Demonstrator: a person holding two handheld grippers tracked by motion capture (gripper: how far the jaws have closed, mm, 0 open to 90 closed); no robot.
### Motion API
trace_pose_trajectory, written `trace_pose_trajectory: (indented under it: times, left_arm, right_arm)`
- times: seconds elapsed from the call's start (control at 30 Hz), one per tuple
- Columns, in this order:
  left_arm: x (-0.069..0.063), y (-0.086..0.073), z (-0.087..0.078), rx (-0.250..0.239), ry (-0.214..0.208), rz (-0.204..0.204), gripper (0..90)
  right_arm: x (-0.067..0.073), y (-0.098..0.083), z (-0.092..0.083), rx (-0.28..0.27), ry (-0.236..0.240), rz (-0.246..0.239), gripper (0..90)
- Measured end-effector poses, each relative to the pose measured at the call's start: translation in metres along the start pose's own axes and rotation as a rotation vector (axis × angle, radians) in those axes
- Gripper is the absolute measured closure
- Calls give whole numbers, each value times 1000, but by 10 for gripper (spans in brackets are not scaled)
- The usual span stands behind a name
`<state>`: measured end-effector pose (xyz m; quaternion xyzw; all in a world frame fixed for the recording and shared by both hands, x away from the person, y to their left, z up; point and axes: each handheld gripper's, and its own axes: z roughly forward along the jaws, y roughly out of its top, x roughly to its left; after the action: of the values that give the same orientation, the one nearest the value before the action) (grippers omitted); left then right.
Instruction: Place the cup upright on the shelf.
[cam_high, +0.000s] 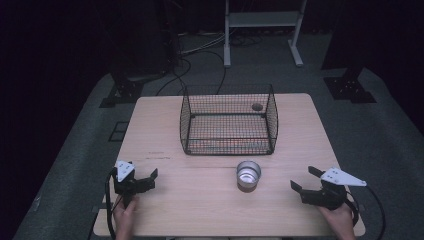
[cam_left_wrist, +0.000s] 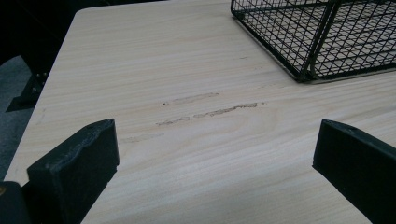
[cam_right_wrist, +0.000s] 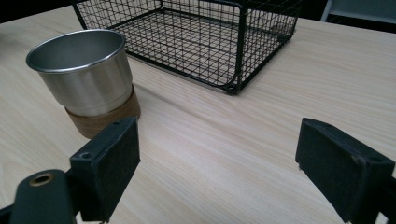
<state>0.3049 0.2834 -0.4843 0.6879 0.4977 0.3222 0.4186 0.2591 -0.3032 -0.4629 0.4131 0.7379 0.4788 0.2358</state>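
At the left of the bench (cam_high: 165, 115), near its front-left corner, the left gripper (cam_high: 151, 178) rests low over the wood with its fingers (cam_left_wrist: 77, 172) spread wide and nothing between them. The left gripper view looks across bare grain with a few scuff marks (cam_left_wrist: 210, 108) toward the near-left corner of the wire basket (cam_high: 228, 120).

That basket sits at the middle of the bench toward the far edge, and it looks empty; a small dark round spot shows through the mesh near its far-right corner, too small to identify.

Just in front of the basket's near edge, a little right of centre, a steel cup (cam_high: 248, 174) stands upright on a brown base, apart from the mesh and apart from both grippers. In the right gripper view the cup (cam_right_wrist: 86, 77) is off beside one finger, not between the pair.

At the front-right corner the right gripper (cam_high: 306, 181) points toward the cup, fingers (cam_right_wrist: 343, 170) wide and empty.

As a judgement, the work is at its very start: the cup is the nearest thing to reach for, probably bound for the basket, and nothing has been gripped yet. Reaching, closing on the cup, lifting and placing all remain.
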Motion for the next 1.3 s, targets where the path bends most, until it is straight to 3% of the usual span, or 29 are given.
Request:
trace_pose_trajectory:
  times: [1.3]
  left_arm:
    - [0, 0, -1, -4, 0, -4, 0]
  right_arm:
    - [42, 20, 18, 51, 144, -129, 130]
